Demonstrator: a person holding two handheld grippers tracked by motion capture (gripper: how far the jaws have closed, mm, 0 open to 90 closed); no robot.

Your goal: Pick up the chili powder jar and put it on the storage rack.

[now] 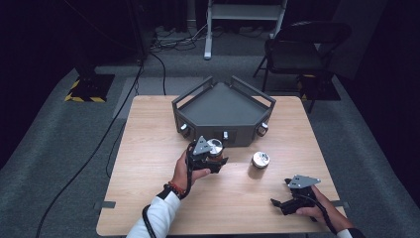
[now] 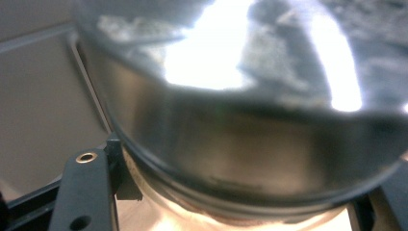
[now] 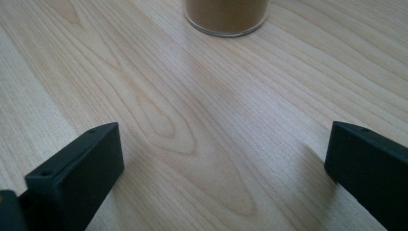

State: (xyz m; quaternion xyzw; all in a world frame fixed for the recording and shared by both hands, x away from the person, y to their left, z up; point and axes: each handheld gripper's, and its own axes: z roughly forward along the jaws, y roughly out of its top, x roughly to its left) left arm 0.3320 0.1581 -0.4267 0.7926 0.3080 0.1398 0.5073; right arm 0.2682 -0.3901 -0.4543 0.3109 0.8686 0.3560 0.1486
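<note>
A jar with a shiny silver lid (image 1: pixel 215 146) is held just above the table, in front of the grey rack (image 1: pixel 223 106), with my left gripper (image 1: pixel 218 154) shut on it. In the left gripper view the blurred lid (image 2: pixel 240 96) sits very close between the two black jaws of the left gripper (image 2: pixel 235 202). A second silver-lidded jar (image 1: pixel 260 161) stands on the wooden table (image 1: pixel 148 148) to the right. My right gripper (image 1: pixel 280 192) rests low near the front right, open and holding nothing (image 3: pixel 223 168). The brown base of that second jar (image 3: pixel 226 19) lies ahead of it.
The grey angular rack stands at the table's far middle, with small jars (image 1: pixel 262 129) set in its front wall. A black folding chair (image 1: pixel 297 49) and floor cables (image 1: pixel 124 124) lie beyond the table.
</note>
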